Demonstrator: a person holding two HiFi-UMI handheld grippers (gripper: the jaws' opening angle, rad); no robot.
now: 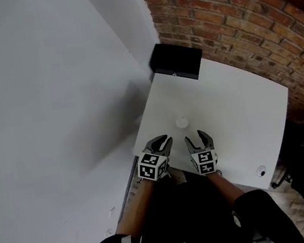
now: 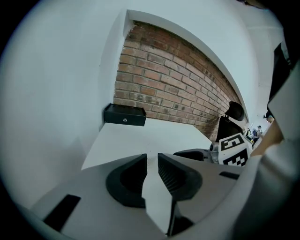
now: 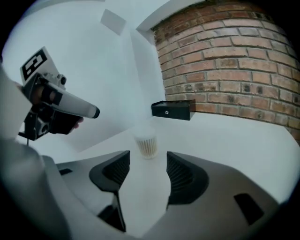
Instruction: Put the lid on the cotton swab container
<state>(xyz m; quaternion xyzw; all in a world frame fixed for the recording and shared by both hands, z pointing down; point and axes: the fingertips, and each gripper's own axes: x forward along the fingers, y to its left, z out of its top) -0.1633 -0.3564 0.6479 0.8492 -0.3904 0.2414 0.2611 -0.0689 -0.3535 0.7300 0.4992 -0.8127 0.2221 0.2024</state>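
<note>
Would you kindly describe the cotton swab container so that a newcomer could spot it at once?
Find the white table against the brick wall. Near its middle, well apart from the black box at the far corner, stands the cotton swab container: small, round and pale, where the box is dark and rectangular.

On the tabletop [image 1: 236, 109], the swab container [image 1: 181, 122] sits mid-frame, a box [image 1: 175, 61] above it, the left tool [image 1: 163, 141] and right tool [image 1: 196, 138] just below.

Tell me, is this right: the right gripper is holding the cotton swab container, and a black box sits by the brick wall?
Not quite. The right gripper holds nothing: the right gripper view shows its jaws apart, with the cotton swab container standing on the table beyond them. The black box does sit by the brick wall.
</note>
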